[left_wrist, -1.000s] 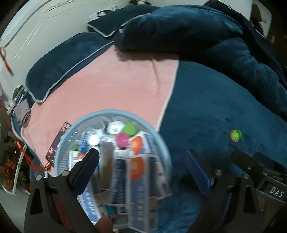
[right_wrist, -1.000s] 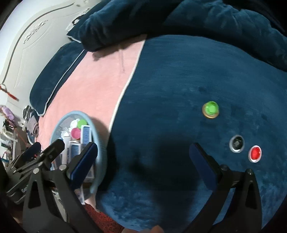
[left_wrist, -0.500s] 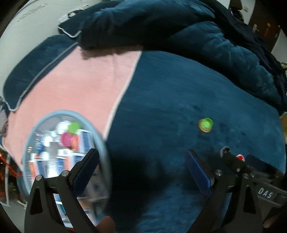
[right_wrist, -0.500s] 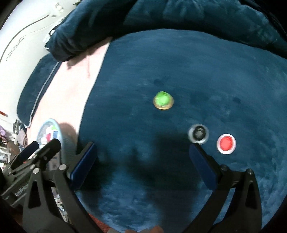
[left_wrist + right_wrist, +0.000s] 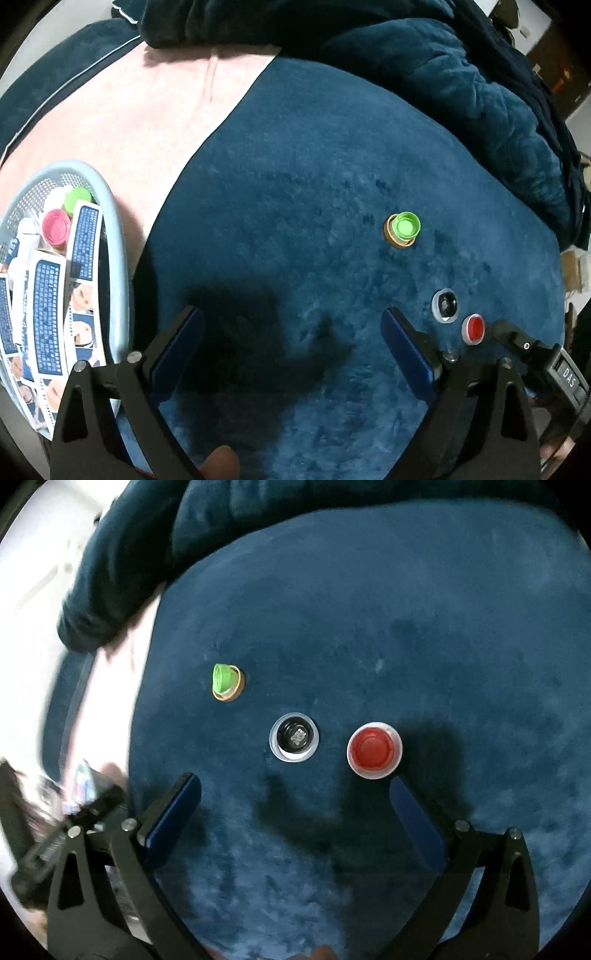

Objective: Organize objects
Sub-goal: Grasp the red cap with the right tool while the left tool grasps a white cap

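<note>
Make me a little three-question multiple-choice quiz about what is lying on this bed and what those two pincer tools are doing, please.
1. Where does the light blue basket sit?
A. at the left, on the pink part of the bedcover
B. on the dark blanket beside the caps
C. on the floor

2. How many loose caps lie on the dark blue blanket?
A. one
B. three
C. five

3. In what state is the right gripper?
A. shut on the red cap
B. shut on nothing
C. open, holding nothing

Answers:
1 A: the left wrist view shows the basket at the left edge, mostly over pink cloth.
2 B: a green cap, a black cap and a red cap lie there.
3 C: its fingers stand wide apart, with the red cap just beyond the right-hand one, ungripped.
</note>
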`<action>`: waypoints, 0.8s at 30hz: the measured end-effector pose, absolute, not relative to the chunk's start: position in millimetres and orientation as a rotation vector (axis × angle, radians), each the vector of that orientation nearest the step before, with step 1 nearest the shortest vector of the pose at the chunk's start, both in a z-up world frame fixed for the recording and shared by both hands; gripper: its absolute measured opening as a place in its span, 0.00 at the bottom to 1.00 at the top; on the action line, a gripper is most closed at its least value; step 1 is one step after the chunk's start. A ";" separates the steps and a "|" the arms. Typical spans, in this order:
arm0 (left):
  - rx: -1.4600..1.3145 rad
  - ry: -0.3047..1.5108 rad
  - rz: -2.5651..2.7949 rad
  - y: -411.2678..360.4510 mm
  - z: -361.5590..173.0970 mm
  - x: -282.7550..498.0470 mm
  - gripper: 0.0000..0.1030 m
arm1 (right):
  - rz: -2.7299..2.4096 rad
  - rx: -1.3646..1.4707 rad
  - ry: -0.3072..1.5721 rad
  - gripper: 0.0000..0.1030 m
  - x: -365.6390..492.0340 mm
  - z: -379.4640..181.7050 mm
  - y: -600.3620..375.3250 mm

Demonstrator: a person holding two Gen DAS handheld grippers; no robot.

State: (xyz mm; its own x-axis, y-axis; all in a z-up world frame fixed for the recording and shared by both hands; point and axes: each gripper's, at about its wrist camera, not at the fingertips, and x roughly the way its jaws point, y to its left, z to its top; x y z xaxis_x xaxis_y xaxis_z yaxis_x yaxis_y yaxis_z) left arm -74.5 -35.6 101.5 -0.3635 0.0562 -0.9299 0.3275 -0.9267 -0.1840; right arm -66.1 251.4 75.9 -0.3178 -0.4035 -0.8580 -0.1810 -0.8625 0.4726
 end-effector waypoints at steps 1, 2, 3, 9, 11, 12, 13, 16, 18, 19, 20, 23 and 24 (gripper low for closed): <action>1.658 0.509 -2.413 -35.4 102.2 -75.0 0.94 | -2.299 1.731 -0.799 1.00 -65.2 73.5 255.1; 1.651 0.500 -2.419 -34.6 102.8 -75.6 0.94 | -2.273 1.718 -0.841 1.00 -64.8 70.3 258.8; 1.646 0.484 -2.424 -33.4 103.6 -76.3 0.94 | -2.250 1.714 -0.870 1.00 -64.6 66.9 261.1; 1.678 0.402 -2.441 -26.0 101.6 -80.5 0.94 | -2.219 1.731 -0.850 1.00 -65.8 58.5 258.3; 1.671 0.379 -2.453 -24.6 103.0 -82.1 0.94 | -2.218 1.721 -0.833 1.00 -66.3 59.0 256.9; 1.666 0.367 -2.460 -24.3 104.4 -82.4 0.94 | -2.217 1.717 -0.825 1.00 -66.9 59.0 256.9; 1.661 0.357 -2.466 -24.6 105.7 -82.5 0.94 | -2.222 1.714 -0.807 1.00 -67.4 59.3 255.9; 1.649 0.337 -2.475 -26.0 109.1 -82.3 0.94 | -2.237 1.707 -0.747 1.00 -69.7 59.2 251.1; 1.644 0.330 -2.478 -27.3 110.5 -81.9 0.94 | -2.252 1.689 -0.722 1.00 -71.4 60.2 249.6; 1.645 0.327 -2.478 -27.7 110.8 -82.0 0.94 | -2.260 1.679 -0.715 1.00 -72.2 60.7 248.8; 1.647 0.326 -2.478 -27.9 110.7 -82.2 0.94 | -2.265 1.667 -0.712 1.00 -73.3 60.4 248.8; 1.657 0.317 -2.476 -27.2 109.1 -82.0 0.94 | -2.239 1.701 -0.713 1.00 -75.5 44.0 250.3; 1.662 0.311 -2.474 -27.4 109.0 -82.0 0.94 | -2.218 1.736 -0.723 1.00 -72.9 37.4 250.8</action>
